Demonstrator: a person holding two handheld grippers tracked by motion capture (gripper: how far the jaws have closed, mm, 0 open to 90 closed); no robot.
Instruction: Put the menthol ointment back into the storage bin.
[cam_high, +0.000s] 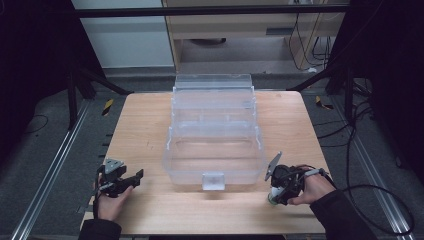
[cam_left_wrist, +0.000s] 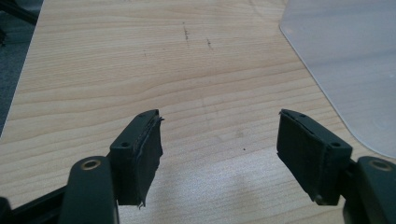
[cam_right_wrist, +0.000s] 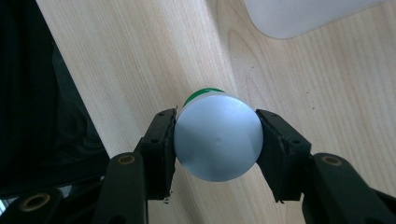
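A clear plastic box (cam_high: 215, 145) with its lid tipped back stands in the middle of the wooden table (cam_high: 150, 130). My right gripper (cam_high: 278, 194) is near the table's front right, pointing down, shut on a small white bottle (cam_right_wrist: 217, 138) with a green band. The bottle (cam_high: 273, 199) stands upright on the wood and both jaws press on its cap. My left gripper (cam_left_wrist: 219, 154) is open over bare wood at the front left, with nothing between its pads. It (cam_high: 134, 179) points toward the box, whose corner (cam_left_wrist: 345, 70) lies ahead to the right.
The box has a latch tab (cam_high: 213, 181) on its front wall, facing the person. The table's front edge runs just behind both hands. Black frame legs (cam_high: 90, 80) and cables (cam_high: 360, 150) lie on the floor around the table.
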